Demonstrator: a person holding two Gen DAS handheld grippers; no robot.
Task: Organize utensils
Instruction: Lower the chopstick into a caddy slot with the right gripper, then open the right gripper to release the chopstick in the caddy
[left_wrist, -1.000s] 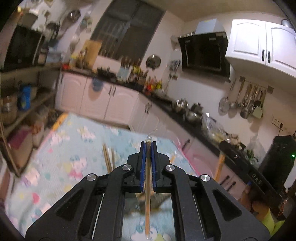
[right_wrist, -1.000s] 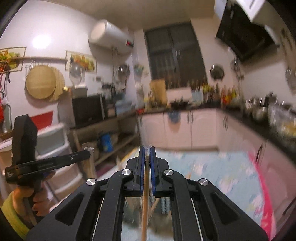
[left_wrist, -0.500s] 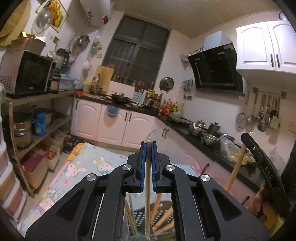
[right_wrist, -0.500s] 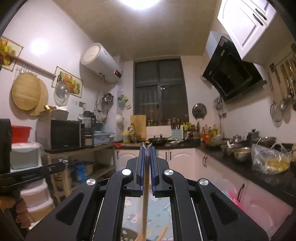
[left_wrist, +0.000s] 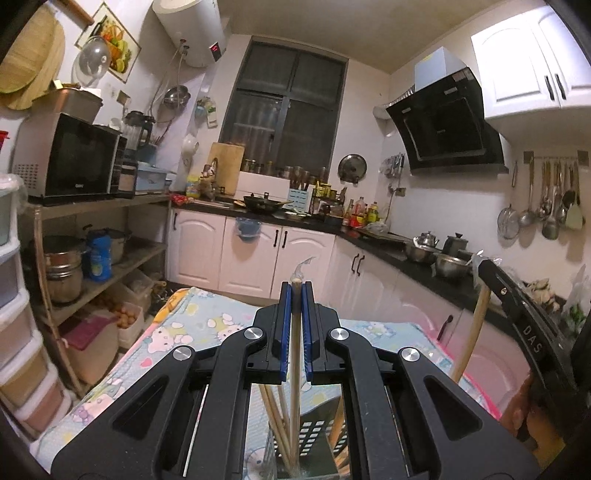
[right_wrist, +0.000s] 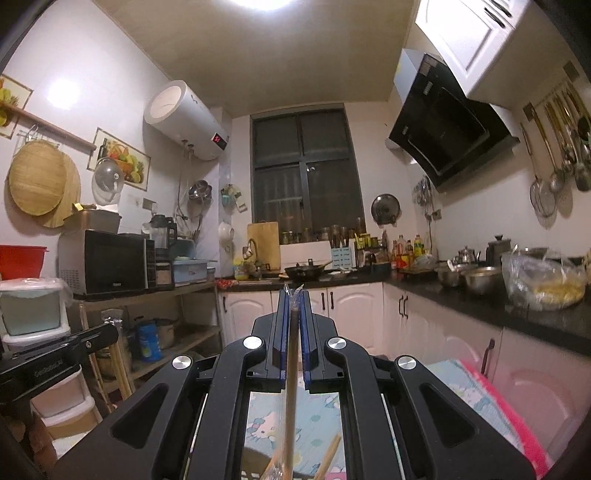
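My left gripper (left_wrist: 295, 291) is shut on a wooden chopstick (left_wrist: 294, 369) in a clear wrapper, held upright; its lower end reaches down into a dark perforated utensil holder (left_wrist: 314, 432) that holds several other chopsticks (left_wrist: 275, 417). My right gripper (right_wrist: 294, 299) is shut on another wrapped chopstick (right_wrist: 290, 387), also upright, above the holder's rim (right_wrist: 255, 458). The right gripper also shows at the right edge of the left wrist view (left_wrist: 517, 317) with its chopstick (left_wrist: 472, 332). The left gripper shows at the left edge of the right wrist view (right_wrist: 59, 354).
The holder stands on a table with a Hello Kitty cloth (left_wrist: 207, 328). Around it are white cabinets (left_wrist: 251, 254), a black counter with pots (right_wrist: 476, 280), a shelf with a microwave (left_wrist: 70, 158), plastic drawers (right_wrist: 33, 321) and hanging utensils (left_wrist: 546, 206).
Both grippers have tilted up from looking down at the table to looking level across the kitchen. Each still holds its chopstick, now standing upright over the holder.
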